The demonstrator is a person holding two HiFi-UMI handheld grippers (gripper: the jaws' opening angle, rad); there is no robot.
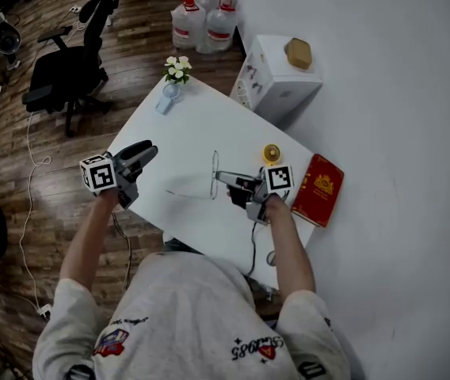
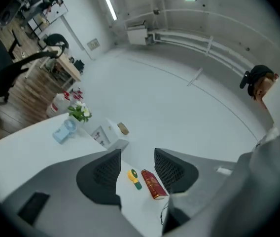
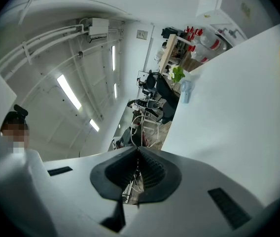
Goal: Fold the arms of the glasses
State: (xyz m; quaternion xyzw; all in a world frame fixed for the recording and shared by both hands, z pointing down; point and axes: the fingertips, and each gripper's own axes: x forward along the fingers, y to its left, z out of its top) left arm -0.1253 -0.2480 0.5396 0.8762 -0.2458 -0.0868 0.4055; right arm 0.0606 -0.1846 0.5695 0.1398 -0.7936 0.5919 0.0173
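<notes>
White tabletop (image 1: 185,125) carries everything. Left of the glasses (image 1: 214,174), the left gripper (image 1: 149,153) hovers with its jaws apart and nothing between them, probably free to push an open arm shut. Just right of the glasses, the right gripper (image 1: 220,176) is pinched tight on their thin frame, likely to steady them. Farther right, the red book (image 1: 318,188) bears a gold emblem, but its lettering is too small to read.
</notes>
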